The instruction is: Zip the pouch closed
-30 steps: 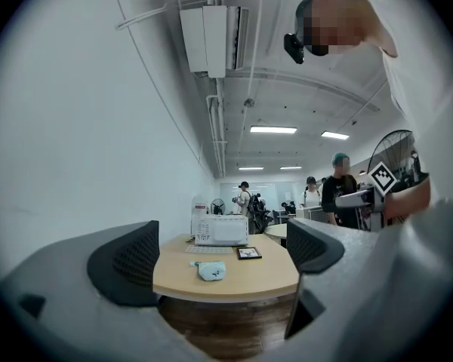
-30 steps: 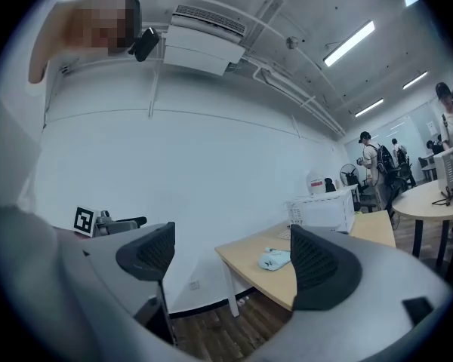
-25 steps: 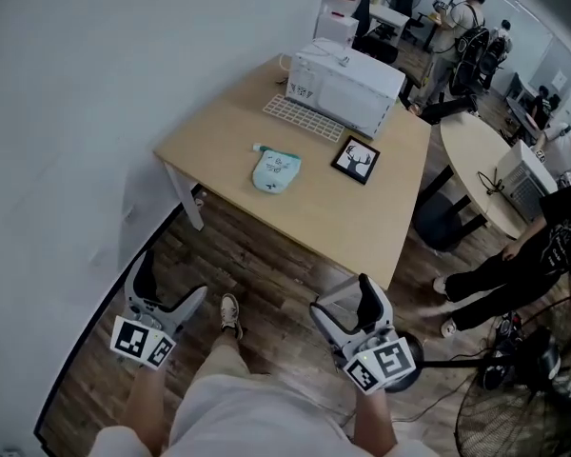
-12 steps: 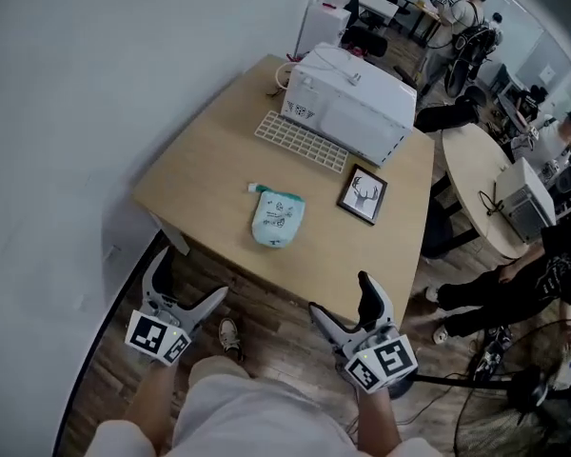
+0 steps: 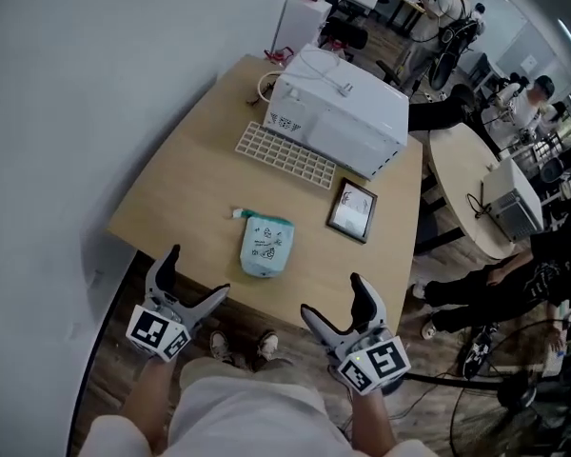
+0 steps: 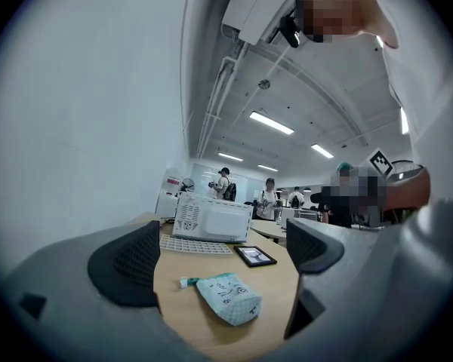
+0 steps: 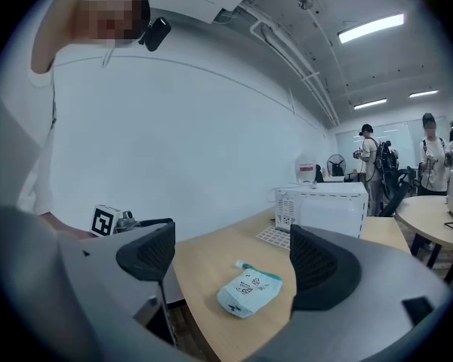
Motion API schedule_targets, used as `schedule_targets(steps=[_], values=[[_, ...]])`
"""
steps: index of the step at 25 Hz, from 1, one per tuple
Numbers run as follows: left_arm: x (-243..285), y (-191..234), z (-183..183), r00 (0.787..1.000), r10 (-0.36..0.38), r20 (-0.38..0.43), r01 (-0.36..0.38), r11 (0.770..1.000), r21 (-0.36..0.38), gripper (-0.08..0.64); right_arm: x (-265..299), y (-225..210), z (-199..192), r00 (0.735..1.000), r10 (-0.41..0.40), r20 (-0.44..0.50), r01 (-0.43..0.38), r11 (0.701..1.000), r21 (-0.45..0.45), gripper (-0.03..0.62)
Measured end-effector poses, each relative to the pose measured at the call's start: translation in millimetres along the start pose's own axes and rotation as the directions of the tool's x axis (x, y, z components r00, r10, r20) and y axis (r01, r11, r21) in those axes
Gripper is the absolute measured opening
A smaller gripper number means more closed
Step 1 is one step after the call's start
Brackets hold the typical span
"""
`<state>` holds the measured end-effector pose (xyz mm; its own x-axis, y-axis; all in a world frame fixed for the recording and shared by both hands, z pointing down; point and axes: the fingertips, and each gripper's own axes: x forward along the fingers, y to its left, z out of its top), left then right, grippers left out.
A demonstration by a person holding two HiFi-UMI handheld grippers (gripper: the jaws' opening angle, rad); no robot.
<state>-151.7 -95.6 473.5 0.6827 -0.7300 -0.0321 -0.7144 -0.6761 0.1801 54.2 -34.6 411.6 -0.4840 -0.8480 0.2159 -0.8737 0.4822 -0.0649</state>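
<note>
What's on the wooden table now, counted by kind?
Pouch: 1
Microwave: 1
White grid rack: 1
Picture frame: 1
Round item beside the microwave, unclear what: 1
Total: 5

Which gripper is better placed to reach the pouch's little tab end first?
Probably the left. The pouch lies ahead, between both open, empty grippers, but its tab juts toward the left gripper; the right gripper sits on the opposite side.
</note>
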Motion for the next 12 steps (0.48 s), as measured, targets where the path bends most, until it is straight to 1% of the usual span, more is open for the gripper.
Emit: schedule_targets(steps=[4,7,10,12], values=[[25,11,-7,1.000,0.019,-0.016,-0.019,1.000,0.006,0.515,17,-22,0,1.000,0.020,0.003,-0.020,1.000,0.009,0.454],[40,16,-14,0.998,0.048,-0.035,-0.047,0.999,0.005,0.515,32,-40,0,0.999,0.053,-0.003,-0.053,0.999,0.013,0.454],[61,18,-31,0.996,0.029,-0.087,-0.027,0.999,0.027,0.515,47,-54,-2,0.997,0.074,-0.008,-0.073,0.997,0.016,0.454],[76,26,-47,0.992,0.021,-0.127,-0.019,1.000,0.023,0.514,58,-58,-4,0.996,0.092,-0.018,-0.092,0.996,0.020,0.454]])
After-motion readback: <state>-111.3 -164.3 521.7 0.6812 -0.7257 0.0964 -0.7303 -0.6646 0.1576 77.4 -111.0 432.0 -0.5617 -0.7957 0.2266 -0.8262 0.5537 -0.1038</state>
